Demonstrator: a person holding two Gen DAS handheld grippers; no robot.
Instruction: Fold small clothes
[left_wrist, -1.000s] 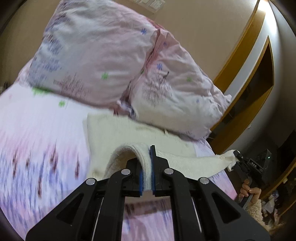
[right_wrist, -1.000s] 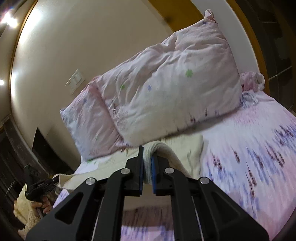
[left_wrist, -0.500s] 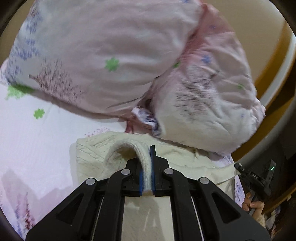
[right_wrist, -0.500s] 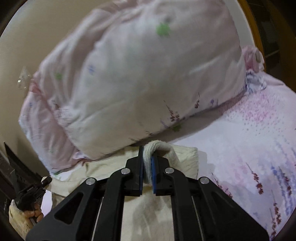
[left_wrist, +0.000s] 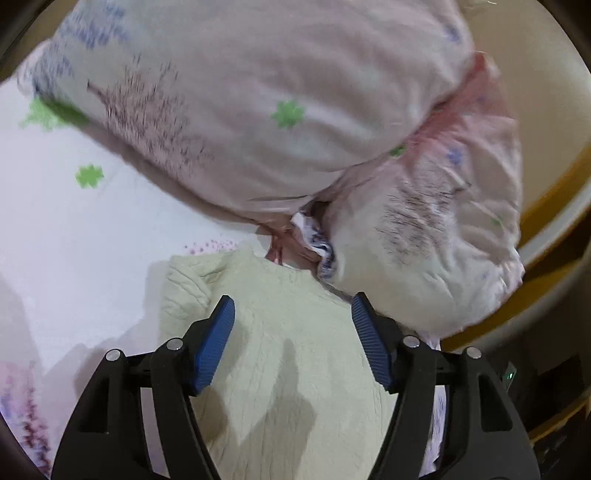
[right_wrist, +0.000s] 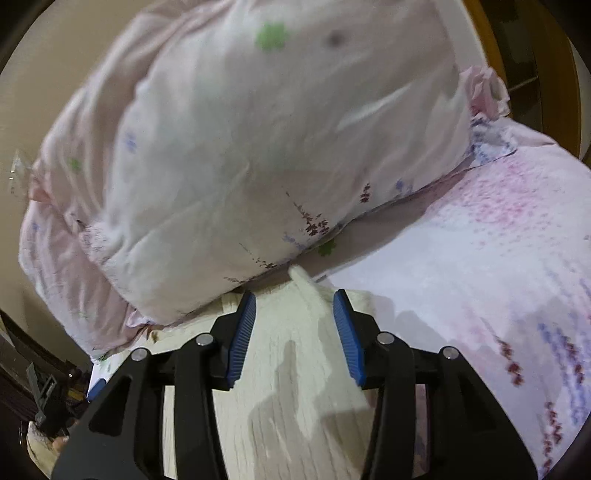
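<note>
We hold the left gripper (left_wrist: 291, 314) and right gripper (right_wrist: 293, 308) spread wide above a cream knit (left_wrist: 295, 369) on the bed (left_wrist: 92, 229). It looks soft and limp; we would pinch its edge.

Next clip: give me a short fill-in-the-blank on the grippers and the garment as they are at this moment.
1. The left gripper has its jaws ____.
2. The right gripper grips ____.
3. The cream knit garment lies on the ____.
4. Beyond the garment lie two pink ____.

Missing words: open; nothing; bed; pillows
</note>
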